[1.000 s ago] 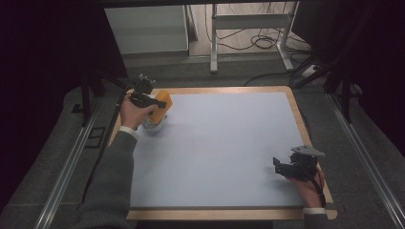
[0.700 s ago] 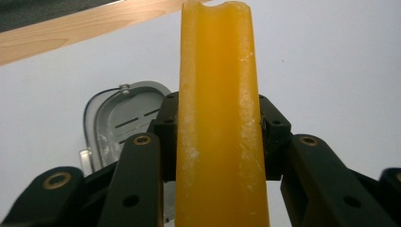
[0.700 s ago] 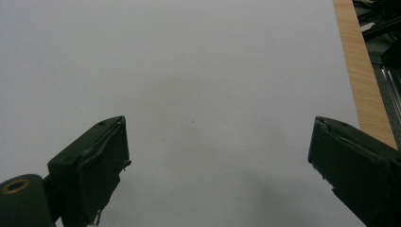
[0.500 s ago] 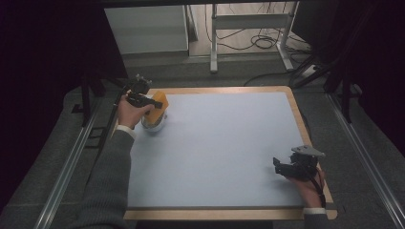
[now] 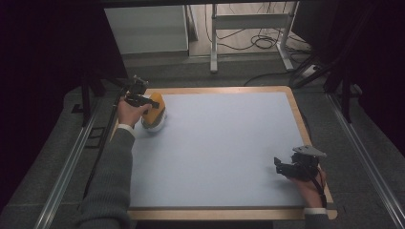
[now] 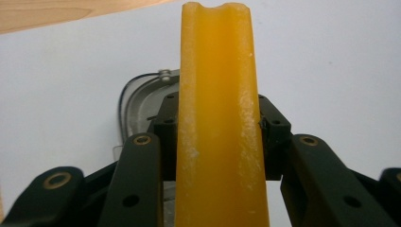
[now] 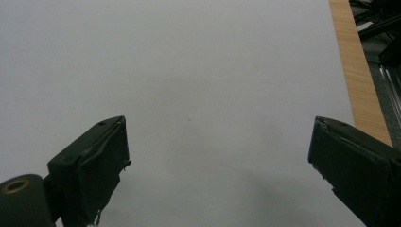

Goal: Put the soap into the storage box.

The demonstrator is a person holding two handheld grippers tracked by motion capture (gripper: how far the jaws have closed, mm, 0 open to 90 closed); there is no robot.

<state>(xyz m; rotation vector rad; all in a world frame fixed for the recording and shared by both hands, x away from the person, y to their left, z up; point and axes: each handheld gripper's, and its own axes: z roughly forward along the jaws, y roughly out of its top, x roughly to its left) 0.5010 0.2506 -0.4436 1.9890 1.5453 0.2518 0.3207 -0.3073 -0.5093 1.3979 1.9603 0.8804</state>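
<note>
With the left gripper (image 5: 152,103) clamped on an orange block (image 6: 220,118) at the table's (image 5: 229,157) far left corner, just above a metal dish (image 6: 139,97), only the setting-down seems left, while the right gripper (image 7: 217,156) rests with jaws apart.

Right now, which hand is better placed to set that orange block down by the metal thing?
Left. The left gripper already clamps the orange block just above the metal piece at the mat's far left corner. The right gripper sits open at the near right edge.
</note>
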